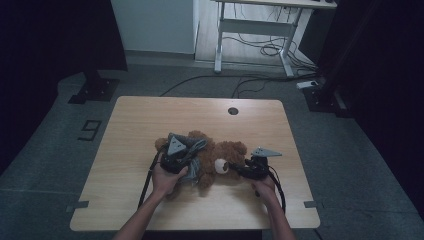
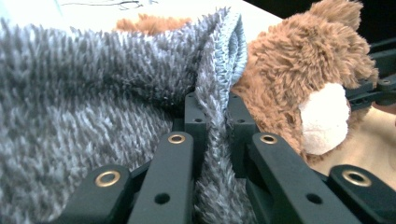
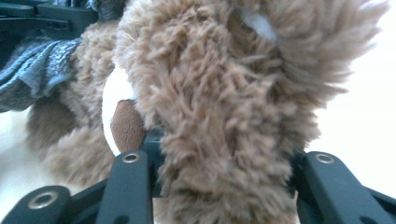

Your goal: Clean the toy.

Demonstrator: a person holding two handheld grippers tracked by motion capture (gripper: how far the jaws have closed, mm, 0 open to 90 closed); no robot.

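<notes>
Grey fleece (image 2: 93, 93) hid most of the teddy bear's (image 1: 227, 152) body; the desk's (image 1: 150, 115) near edge was cropped.

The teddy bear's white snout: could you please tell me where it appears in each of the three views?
High view: white snout at table centre, just left of the right gripper.
Left gripper view: right of centre, beside the grey cloth.
Right gripper view: left of centre, partly hidden by brown fur.
Shared landmark: the grey cloth.

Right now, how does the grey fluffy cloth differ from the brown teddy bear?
The grey cloth is thin and floppy; the teddy bear is stuffed and thick. The left gripper pinches a narrow fold of cloth; the right gripper clamps a wide part of the bear. Both are fuzzy.
</notes>
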